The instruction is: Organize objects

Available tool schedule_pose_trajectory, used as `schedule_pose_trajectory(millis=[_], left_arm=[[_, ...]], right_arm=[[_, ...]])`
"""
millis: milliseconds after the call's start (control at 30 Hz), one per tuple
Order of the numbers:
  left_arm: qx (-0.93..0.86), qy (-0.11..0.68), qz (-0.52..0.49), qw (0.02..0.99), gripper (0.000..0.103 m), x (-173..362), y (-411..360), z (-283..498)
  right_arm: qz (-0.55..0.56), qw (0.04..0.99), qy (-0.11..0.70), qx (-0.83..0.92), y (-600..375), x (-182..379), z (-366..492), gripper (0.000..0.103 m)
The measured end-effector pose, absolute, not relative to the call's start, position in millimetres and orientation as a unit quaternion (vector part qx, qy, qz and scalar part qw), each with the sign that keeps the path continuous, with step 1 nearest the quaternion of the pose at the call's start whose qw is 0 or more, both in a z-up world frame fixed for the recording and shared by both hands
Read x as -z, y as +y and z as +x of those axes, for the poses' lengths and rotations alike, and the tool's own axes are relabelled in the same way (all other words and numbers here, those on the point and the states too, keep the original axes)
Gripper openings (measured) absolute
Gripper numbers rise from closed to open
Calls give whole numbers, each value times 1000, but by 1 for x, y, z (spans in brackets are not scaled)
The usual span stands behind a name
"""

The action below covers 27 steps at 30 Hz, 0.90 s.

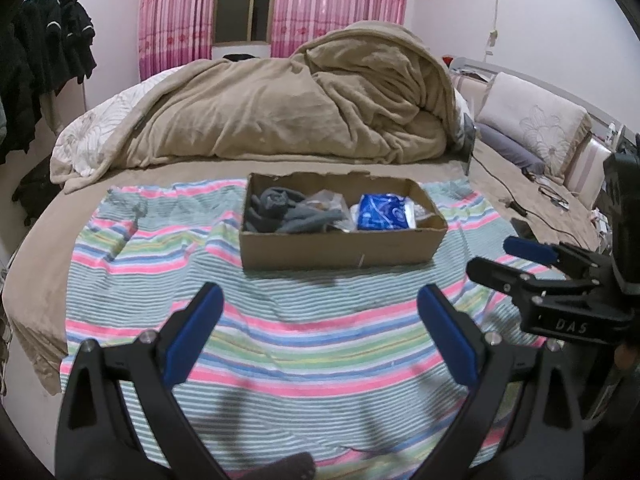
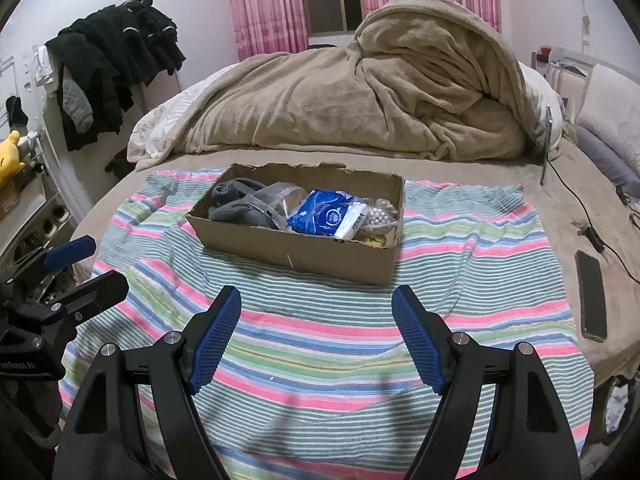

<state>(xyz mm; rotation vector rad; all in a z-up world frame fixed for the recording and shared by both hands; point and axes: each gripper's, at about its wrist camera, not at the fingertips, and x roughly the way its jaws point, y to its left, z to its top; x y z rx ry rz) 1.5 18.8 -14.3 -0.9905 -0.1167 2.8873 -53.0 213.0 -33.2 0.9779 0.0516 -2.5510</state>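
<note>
Box: an open brown cardboard box [image 2: 296,246] sits on the striped pastel cotton cloth [image 2: 320,344], towards its far edge, the cloth spread over the near half of the bed.
Contents: grey knitted socks [image 2: 240,206] at the left end, a crinkly clear plastic bag [image 2: 286,200] mid-box, a blue-and-white soft tissue pack [image 2: 328,218], and a bag of small white balls [image 2: 380,214] at the right end.
Left gripper [image 1: 320,304]: jaws wide apart, nothing between the blue pads, hanging over bare cloth short of the box.
Right gripper [image 2: 316,312]: spread just as wide, empty too.
Handling: my read, everything is light and squashy; the tissue pack's film looks slippery.
Hold: pinch the pack across its narrow sides; take the socks by the bunched middle.
</note>
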Motion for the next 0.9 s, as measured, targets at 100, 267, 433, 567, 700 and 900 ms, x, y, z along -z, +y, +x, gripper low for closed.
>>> schedule_pose_trajectory(millis=[100, 267, 433, 567, 700, 900], left_arm=[[-944, -39, -326, 42, 99, 17, 17, -3], [-942, -40, -331, 39, 99, 21, 16, -7], [-942, -45, -332, 34, 99, 21, 14, -9], [-939, -49, -339, 34, 99, 24, 12, -9], [-938, -54, -341, 37, 99, 24, 11, -9], [-939, -52, -337, 36, 99, 21, 12, -6]], right_arm=[[353, 202, 16, 913, 214, 36, -58, 81], [358, 200, 13, 912, 215, 40, -62, 81], [359, 200, 12, 912, 216, 41, -64, 81], [358, 200, 12, 912, 216, 41, -64, 81], [359, 199, 12, 912, 217, 42, -63, 81], [356, 198, 12, 913, 218, 42, -62, 81]])
